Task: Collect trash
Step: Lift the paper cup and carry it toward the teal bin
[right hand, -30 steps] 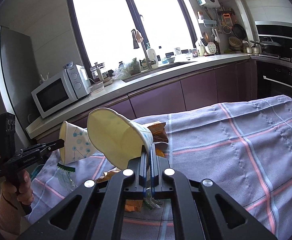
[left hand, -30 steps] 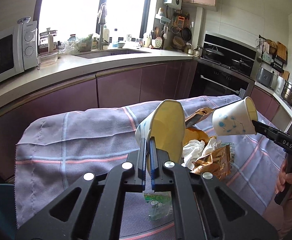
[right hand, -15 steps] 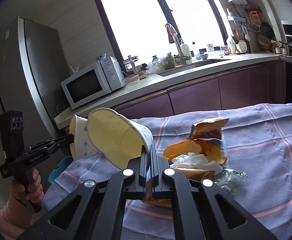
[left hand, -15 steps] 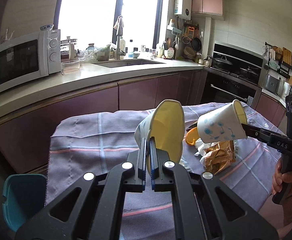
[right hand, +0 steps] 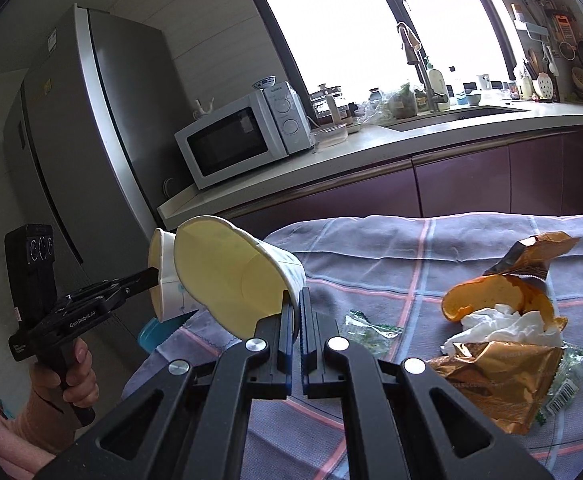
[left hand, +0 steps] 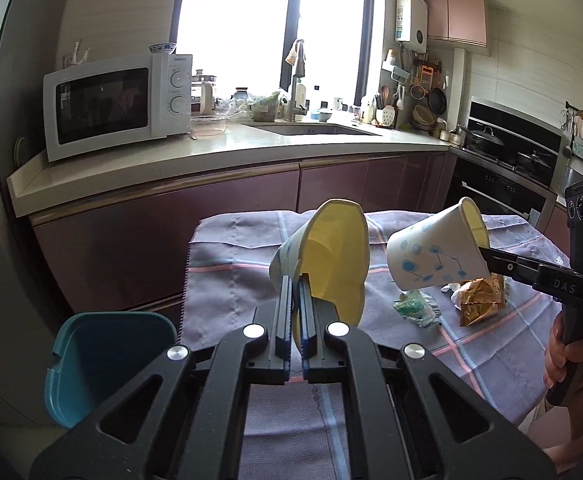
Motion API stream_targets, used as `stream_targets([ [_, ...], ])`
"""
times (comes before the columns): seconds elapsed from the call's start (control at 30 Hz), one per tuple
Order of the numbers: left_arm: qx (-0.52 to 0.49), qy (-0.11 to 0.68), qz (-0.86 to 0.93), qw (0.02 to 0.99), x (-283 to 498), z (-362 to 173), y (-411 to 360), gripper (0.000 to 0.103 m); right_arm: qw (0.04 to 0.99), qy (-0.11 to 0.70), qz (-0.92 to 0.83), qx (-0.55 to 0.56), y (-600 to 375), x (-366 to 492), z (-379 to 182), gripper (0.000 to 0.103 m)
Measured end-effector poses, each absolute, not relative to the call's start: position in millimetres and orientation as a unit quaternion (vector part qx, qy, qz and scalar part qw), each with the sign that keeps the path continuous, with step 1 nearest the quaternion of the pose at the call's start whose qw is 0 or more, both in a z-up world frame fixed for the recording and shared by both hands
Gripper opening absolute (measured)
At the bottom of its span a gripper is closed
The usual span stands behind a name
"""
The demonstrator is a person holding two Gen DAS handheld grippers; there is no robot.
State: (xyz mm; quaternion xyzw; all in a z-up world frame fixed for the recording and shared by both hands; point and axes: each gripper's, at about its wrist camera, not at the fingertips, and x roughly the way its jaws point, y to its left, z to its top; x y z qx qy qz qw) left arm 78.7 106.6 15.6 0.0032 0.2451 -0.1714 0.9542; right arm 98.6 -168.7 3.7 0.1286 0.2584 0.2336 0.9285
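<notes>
The left gripper (left hand: 296,280) is clamped on the rim wall of a white paper cup with blue dot print and a yellowish inside (left hand: 323,256), one finger inside and one outside, so the cup hangs sideways above the purple checked cloth covering the table (left hand: 235,264). The right gripper (right hand: 296,296) pinches a second white paper cup of the same print (right hand: 231,272) the same way, also tipped on its side. Both cups are clear of the cloth, side by side near the table's left edge.

Below that edge, on the floor just beside the table's near-left corner, stands a teal plastic bin with rounded corners (left hand: 103,356), open at the top; it looks like the likely target for the cups.

More trash lies toward the table's right side: a crumpled gold foil snack bag (right hand: 503,376), a wad of white tissue (right hand: 499,320), an orange peel-like piece (right hand: 487,296) and a clear green-printed plastic wrapper (right hand: 367,328).

The risks seem plain. Each cup is held by a thin pinch on soft paper, so the wall may buckle or slip and the cup swing loose. Released before it is over the bin's mouth, a light cup could bounce off the rim onto the floor. With both grippers close together, the cups may also knock each other.
</notes>
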Motion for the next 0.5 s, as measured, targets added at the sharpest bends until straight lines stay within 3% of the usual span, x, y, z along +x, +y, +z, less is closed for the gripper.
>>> stream_targets([
  [0.5,-0.010,0.244,-0.109,0.964,57,14,166,0.004,0.904,0.282,0.303,0.107,-102,120,-2,0.002],
])
